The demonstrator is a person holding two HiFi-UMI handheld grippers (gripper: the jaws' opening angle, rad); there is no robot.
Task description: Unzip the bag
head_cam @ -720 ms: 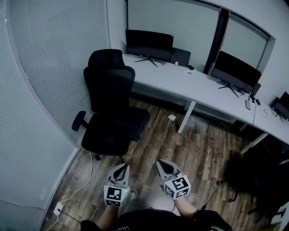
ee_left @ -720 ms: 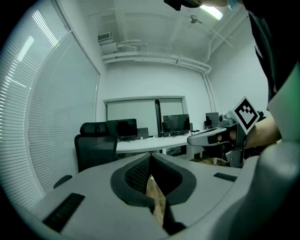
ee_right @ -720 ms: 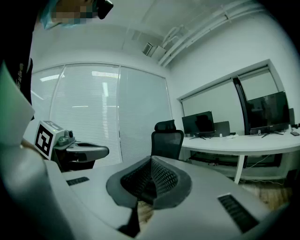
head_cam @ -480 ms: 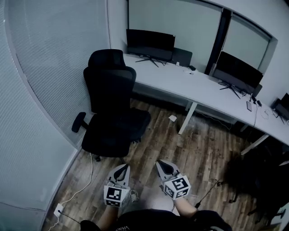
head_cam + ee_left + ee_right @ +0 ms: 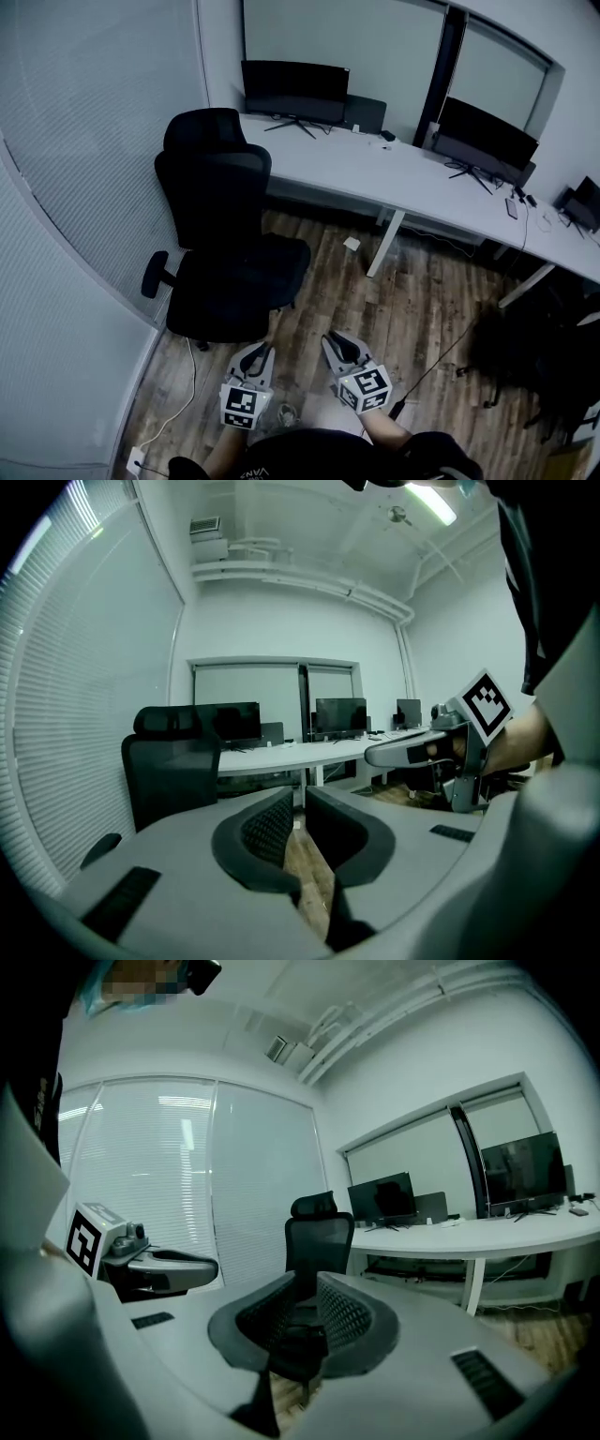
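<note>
Bag (image 5: 527,364) off to right; L claw (image 5: 260,350), R claw (image 5: 335,340) shut, empty

Wood floor (image 5: 422,309) with black chair (image 5: 220,248)

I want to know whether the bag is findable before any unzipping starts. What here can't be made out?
- Head view: dark heap at far right, too dark to tell whether it is a bag or has a zip; the frame edge cuts it off.
- Head view: small white thing by the desk leg, too small to identify.
</note>
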